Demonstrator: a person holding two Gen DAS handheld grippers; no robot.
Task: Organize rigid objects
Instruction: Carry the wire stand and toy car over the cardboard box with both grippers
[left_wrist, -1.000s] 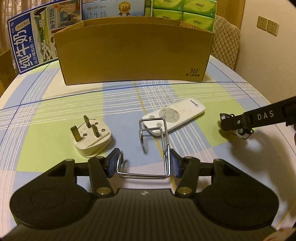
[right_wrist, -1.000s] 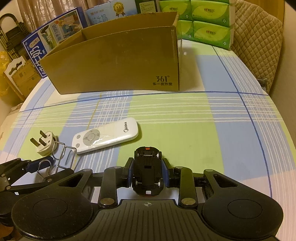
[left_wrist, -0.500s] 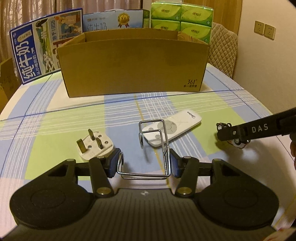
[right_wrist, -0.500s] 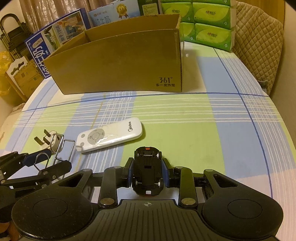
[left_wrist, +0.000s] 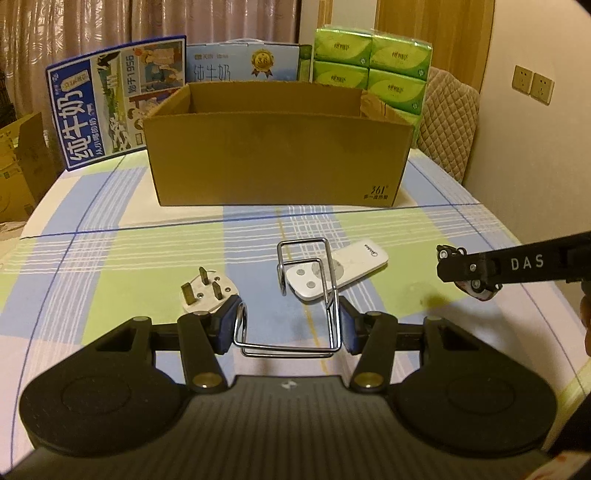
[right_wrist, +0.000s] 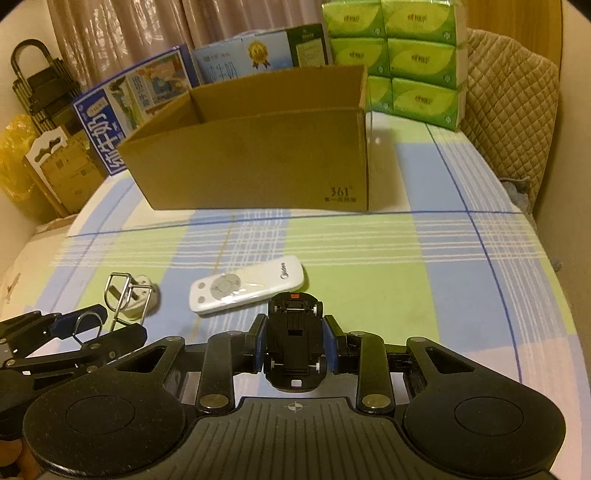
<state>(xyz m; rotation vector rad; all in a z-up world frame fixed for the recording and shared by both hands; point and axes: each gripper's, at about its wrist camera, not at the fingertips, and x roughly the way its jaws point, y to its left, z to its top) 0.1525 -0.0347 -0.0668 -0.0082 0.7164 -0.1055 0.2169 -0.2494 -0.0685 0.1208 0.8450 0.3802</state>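
The counter (left_wrist: 461, 221), under a blue, green and white checked cloth, filled the lower half of both views. On it, in the upper middle of each frame, stood the open cardboard box (left_wrist: 277, 162), its mouth upward, probably the place meant for the loose items. Behind it milk cartons (left_wrist: 122, 114) and green tissue packs (left_wrist: 369, 66) leaned at the counter's far edge.

The left gripper (left_wrist: 288, 325) sat at the bottom centre of its own view, its jaws clamped on the wide base of a bent wire rack (left_wrist: 306, 291), whose loop rose in front of the camera; gripping the broad end likely kept the springy wire from twisting. The right gripper (right_wrist: 293, 350) was at the bottom centre of its view, jaws pressed together on a small black toy car (right_wrist: 293, 343), underside toward the lens, pinched across its flanks so the wheels stayed free.

Not yet collected, the white remote (right_wrist: 247, 290) lay flat at mid-frame, near both tools, and the white three-pin plug (left_wrist: 207, 291) rested pins-up at lower left, just beside the left jaw.
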